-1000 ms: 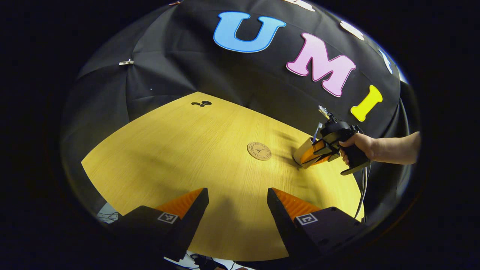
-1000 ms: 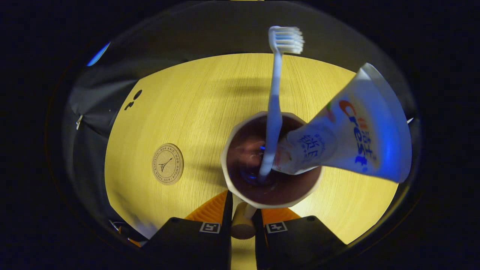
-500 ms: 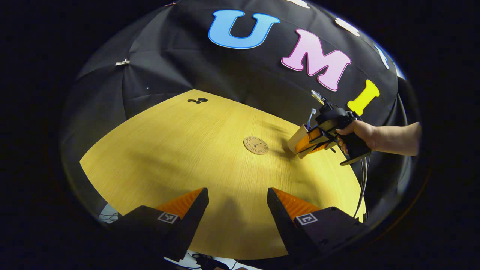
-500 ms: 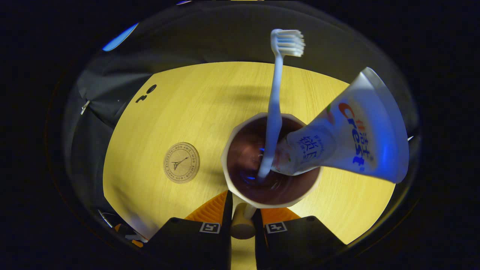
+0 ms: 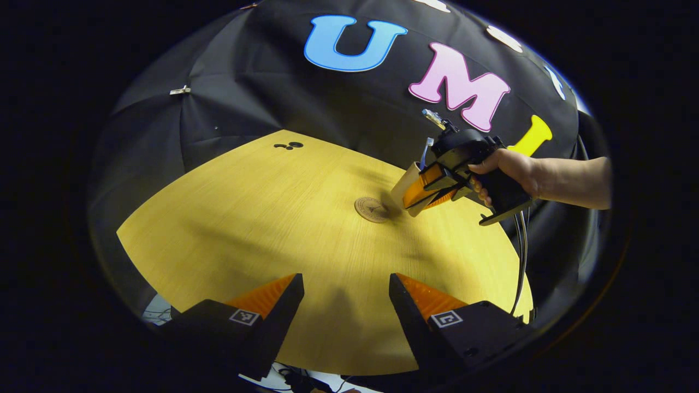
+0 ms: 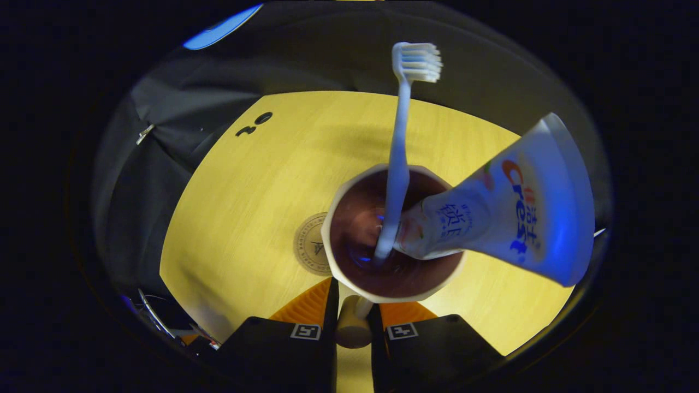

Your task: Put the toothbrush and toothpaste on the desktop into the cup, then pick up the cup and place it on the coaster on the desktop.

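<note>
In the right gripper view my right gripper (image 6: 352, 305) is shut on the handle of a cream cup (image 6: 349, 188) with a dark inside. A white toothbrush (image 6: 401, 136) stands in the cup, head up, and a white toothpaste tube (image 6: 508, 213) leans out to the right. The round cork coaster (image 6: 310, 244) lies just left of the cup, partly hidden behind its rim. In the left gripper view the cup (image 5: 403, 188) hangs above the table, tilted, just right of the coaster (image 5: 372, 209), held by the right gripper (image 5: 423, 188) in a hand (image 5: 505, 169). My left gripper (image 5: 347, 292) stands open over the near table edge.
The yellow wooden table (image 5: 262, 218) has small dark holes (image 5: 289, 146) near its far left edge. The black cloth wall stands close behind the table. Cables hang from the right gripper past the table's right edge (image 5: 521, 256).
The right gripper has lifted the cup and carried it left toward the coaster, which now sits partly behind the cup's rim. The left gripper has stayed put.
</note>
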`<state>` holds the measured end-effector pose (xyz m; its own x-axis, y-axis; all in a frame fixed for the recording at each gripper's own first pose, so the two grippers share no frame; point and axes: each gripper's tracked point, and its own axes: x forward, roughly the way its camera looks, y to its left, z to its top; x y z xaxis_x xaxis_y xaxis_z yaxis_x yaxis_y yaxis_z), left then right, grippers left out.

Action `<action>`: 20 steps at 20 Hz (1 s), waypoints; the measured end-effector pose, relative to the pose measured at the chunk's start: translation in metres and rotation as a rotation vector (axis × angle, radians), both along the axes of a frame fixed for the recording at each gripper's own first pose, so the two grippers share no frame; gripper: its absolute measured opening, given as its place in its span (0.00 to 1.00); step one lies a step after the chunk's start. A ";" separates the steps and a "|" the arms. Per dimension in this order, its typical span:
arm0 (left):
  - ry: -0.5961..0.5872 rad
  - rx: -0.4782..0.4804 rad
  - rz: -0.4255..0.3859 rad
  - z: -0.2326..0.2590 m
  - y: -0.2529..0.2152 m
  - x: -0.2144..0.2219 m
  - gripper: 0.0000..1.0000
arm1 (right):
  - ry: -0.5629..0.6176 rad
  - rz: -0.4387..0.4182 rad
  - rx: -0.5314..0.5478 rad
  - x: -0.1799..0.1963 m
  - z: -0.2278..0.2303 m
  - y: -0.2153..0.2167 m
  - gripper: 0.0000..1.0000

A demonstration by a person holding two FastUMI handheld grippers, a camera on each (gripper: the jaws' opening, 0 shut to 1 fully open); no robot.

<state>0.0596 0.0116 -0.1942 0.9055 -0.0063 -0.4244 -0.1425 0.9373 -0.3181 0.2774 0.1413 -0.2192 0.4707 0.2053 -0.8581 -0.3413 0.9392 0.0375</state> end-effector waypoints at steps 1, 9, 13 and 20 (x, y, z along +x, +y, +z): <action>-0.003 -0.018 0.006 0.000 -0.001 -0.001 0.98 | 0.002 0.017 -0.010 -0.002 -0.002 0.007 0.29; -0.004 -0.050 0.007 -0.001 0.001 -0.014 0.98 | 0.031 0.082 -0.053 -0.014 -0.016 0.034 0.29; 0.000 -0.051 0.017 -0.002 0.006 -0.020 0.98 | 0.048 0.076 -0.105 -0.010 -0.034 0.045 0.29; 0.019 -0.037 0.030 -0.006 0.013 -0.035 0.98 | 0.034 0.082 -0.118 -0.018 -0.029 0.048 0.37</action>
